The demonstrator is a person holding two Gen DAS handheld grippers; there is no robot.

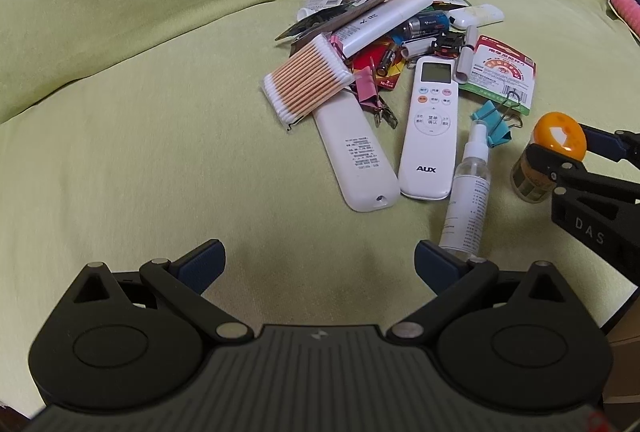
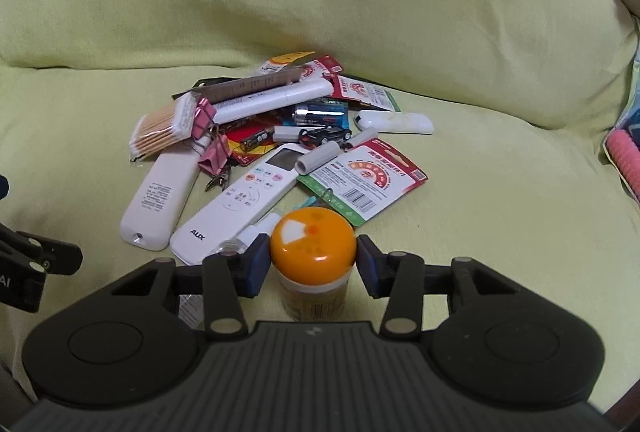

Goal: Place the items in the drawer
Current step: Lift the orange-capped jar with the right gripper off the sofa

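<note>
At lower centre, an orange-lidded jar (image 2: 313,264) is bracketed by the right gripper (image 2: 313,264), pads not clearly closed; rigid, light, likely slippery, best gripped under the lid. Left gripper (image 1: 319,266) is held wide, empty; clutter pile (image 2: 276,136) is seen beyond

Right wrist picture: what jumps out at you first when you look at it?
The jar with the bright orange lid stands right up front, between the right gripper's blue pads, which are close beside the lid. Behind it sits a messy pile on the green cover: a white AUX remote, cotton swabs on the left, batteries and packets.
</note>
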